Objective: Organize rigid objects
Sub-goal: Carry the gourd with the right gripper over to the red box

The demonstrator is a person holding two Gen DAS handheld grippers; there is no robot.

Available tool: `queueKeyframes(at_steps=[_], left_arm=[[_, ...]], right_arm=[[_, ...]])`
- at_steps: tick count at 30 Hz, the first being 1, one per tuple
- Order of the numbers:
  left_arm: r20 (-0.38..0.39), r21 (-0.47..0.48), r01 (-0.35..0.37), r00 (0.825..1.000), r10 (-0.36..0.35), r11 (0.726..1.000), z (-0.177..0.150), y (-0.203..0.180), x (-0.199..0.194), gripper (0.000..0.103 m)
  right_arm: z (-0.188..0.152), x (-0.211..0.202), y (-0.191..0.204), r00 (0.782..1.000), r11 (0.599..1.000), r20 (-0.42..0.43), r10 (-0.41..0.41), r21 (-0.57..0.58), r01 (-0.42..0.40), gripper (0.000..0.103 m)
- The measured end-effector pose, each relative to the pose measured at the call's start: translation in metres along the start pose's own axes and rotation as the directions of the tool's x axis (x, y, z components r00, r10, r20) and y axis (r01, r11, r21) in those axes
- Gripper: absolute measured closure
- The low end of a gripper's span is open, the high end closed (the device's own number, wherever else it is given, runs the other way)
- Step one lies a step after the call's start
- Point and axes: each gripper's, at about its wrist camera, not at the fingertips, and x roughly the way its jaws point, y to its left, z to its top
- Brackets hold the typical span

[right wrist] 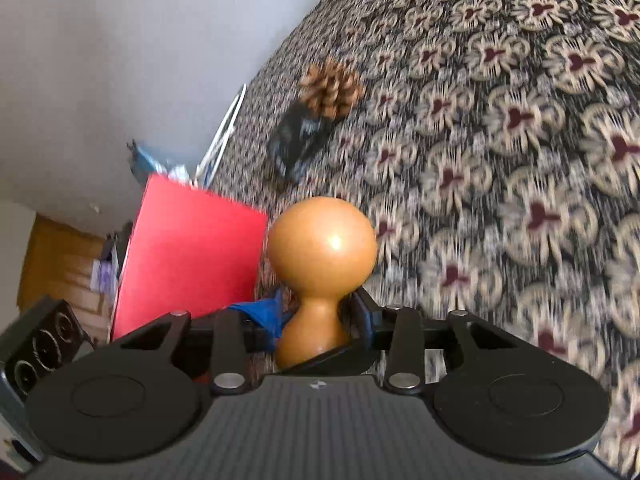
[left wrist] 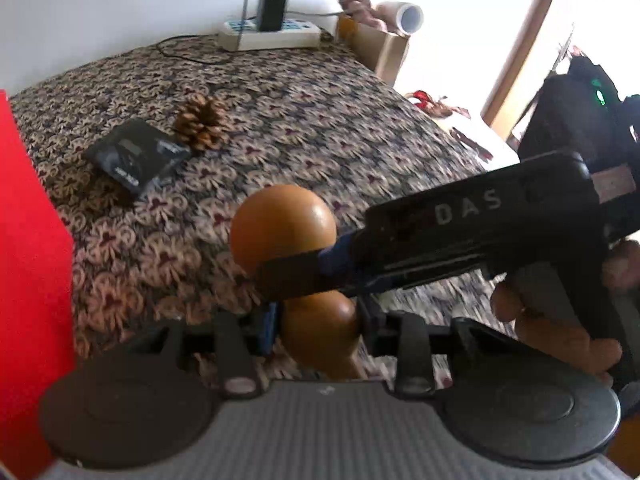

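An orange-brown gourd [left wrist: 282, 232] with a large and a small bulb is held above the patterned tablecloth [left wrist: 320, 120]. My left gripper [left wrist: 318, 328] is shut on its smaller bulb. My right gripper [left wrist: 296, 276] reaches in from the right and is shut on the gourd's waist. In the right wrist view the gourd [right wrist: 322, 248] sits between that gripper's fingers [right wrist: 316, 320] at its narrow waist. A pine cone [left wrist: 202, 122] and a black packet [left wrist: 138, 154] lie farther back on the cloth; they also show in the right wrist view, pine cone [right wrist: 332, 88] and packet [right wrist: 298, 142].
A red box [left wrist: 28, 280] stands at the left table edge, also in the right wrist view [right wrist: 184, 256]. A white power strip with a black charger [left wrist: 270, 28] and a cardboard box [left wrist: 376, 46] sit at the back. A white surface lies beyond the right edge.
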Motion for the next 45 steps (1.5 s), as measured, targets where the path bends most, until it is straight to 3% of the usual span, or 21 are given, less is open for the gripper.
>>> queueKeyframes(at_steps=[9, 16, 21, 28, 33, 40, 45], left_arm=[[-0.042, -0.044, 0.085, 0.995, -0.087, 0.995, -0.029, -0.014, -0.035, 0.068], [0.037, -0.009, 0.075, 0.997, -0.075, 0.997, -0.032, -0.017, -0.082, 0.068], [0.128, 0.024, 0.068, 0.989, -0.071, 0.997, -0.025, -0.003, -0.123, 0.069], [0.255, 0.102, 0.033, 0.965, -0.058, 0.994, -0.015, 0.042, -0.189, 0.069], [0.284, 0.101, 0.029, 0.957, -0.057, 0.994, -0.012, 0.087, -0.211, 0.068], [0.236, 0.041, 0.056, 0.97, -0.064, 0.998, -0.005, 0.147, -0.198, 0.068], [0.182, 0.0, 0.073, 0.981, -0.072, 0.997, -0.003, 0.172, -0.179, 0.068]], right_arm=[[-0.042, -0.025, 0.016, 0.999, 0.999, -0.036, 0.023, 0.042, -0.021, 0.087], [-0.051, -0.036, 0.056, 0.998, 0.998, -0.013, 0.06, -0.016, -0.06, 0.088], [-0.052, -0.043, 0.104, 0.995, 0.989, 0.057, 0.081, -0.126, -0.073, 0.088], [-0.052, -0.023, 0.175, 0.978, 0.969, 0.166, 0.126, -0.234, -0.085, 0.088], [-0.045, 0.017, 0.216, 0.97, 0.95, 0.213, 0.114, -0.31, -0.044, 0.088], [-0.031, 0.066, 0.231, 0.978, 0.942, 0.204, 0.039, -0.333, 0.032, 0.088], [-0.028, 0.092, 0.233, 0.976, 0.938, 0.206, -0.068, -0.321, 0.133, 0.089]])
